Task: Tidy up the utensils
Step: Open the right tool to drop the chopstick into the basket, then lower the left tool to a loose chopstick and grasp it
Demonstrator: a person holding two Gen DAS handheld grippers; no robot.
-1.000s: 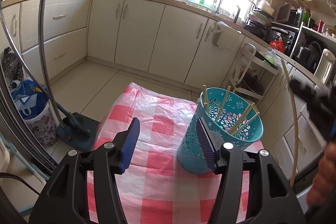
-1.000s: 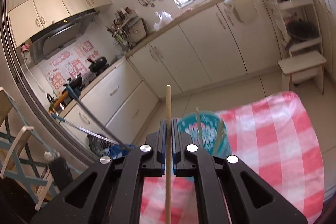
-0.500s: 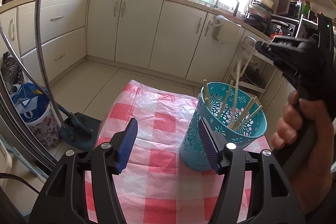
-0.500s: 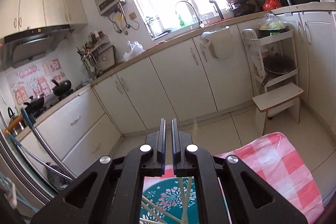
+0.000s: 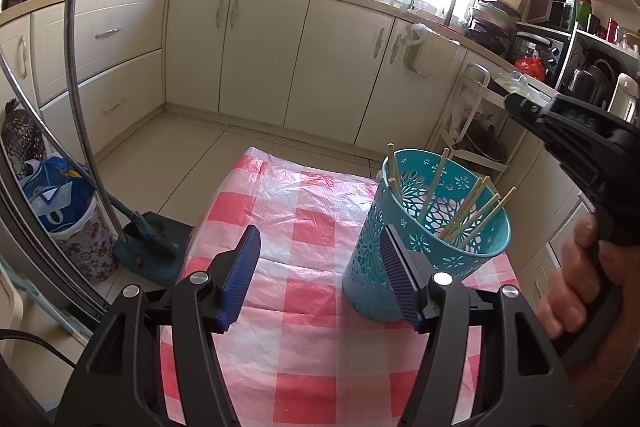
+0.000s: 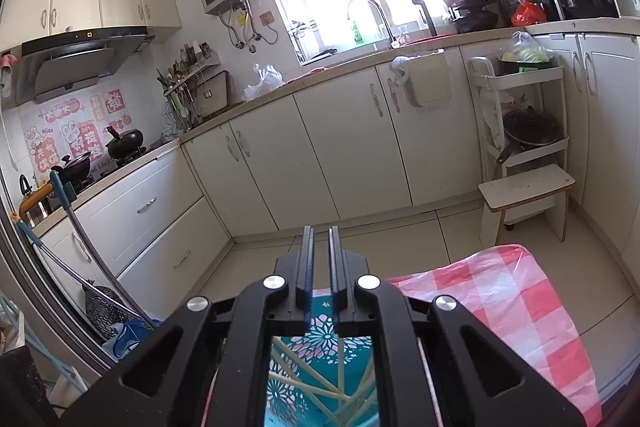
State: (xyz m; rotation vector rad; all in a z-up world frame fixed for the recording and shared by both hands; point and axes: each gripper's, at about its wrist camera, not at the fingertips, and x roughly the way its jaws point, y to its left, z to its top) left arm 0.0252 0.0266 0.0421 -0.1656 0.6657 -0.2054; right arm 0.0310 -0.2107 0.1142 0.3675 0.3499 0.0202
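Drop just made, by the look of it: right gripper above the teal utensil holder, jaws just parted to a narrow gap with nothing between them. Chopsticks leaning inside the holder, near the right edge of the checked tablecloth. Left gripper spread wide, just opened further, nothing pinched, one pad just beside the holder's wall. Next, probably: lifting the right gripper clear and fetching any remaining utensil; none visible on the cloth.

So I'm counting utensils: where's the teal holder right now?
Left wrist view: the teal holder stands on the checked tablecloth, right of centre, just beyond the left gripper.
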